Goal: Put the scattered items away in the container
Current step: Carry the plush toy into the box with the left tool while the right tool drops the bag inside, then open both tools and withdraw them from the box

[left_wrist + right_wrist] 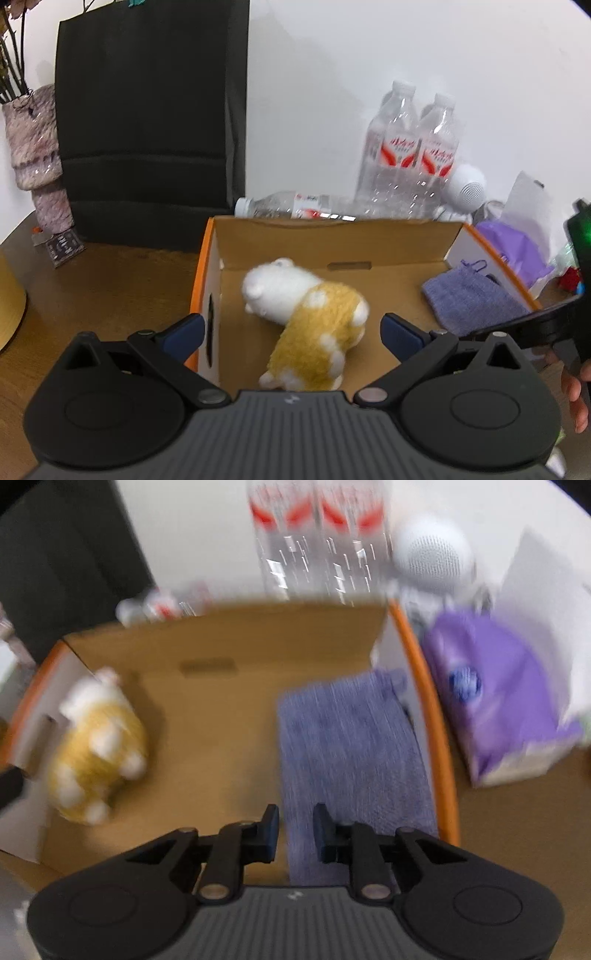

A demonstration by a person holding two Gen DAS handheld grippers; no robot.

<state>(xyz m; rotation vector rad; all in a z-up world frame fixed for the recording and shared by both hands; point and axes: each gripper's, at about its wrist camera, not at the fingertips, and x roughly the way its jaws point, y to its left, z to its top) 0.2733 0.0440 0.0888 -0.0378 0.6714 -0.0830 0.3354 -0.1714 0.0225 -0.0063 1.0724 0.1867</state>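
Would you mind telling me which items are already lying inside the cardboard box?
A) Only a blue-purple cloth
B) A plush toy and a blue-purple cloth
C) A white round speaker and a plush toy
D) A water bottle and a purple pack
B: the yellow-and-white plush toy and the blue-purple cloth both lie on the floor of the cardboard box, while the bottles stand behind it.

White wall [406, 44] behind brown wooden table [92, 288]; even indoor light.
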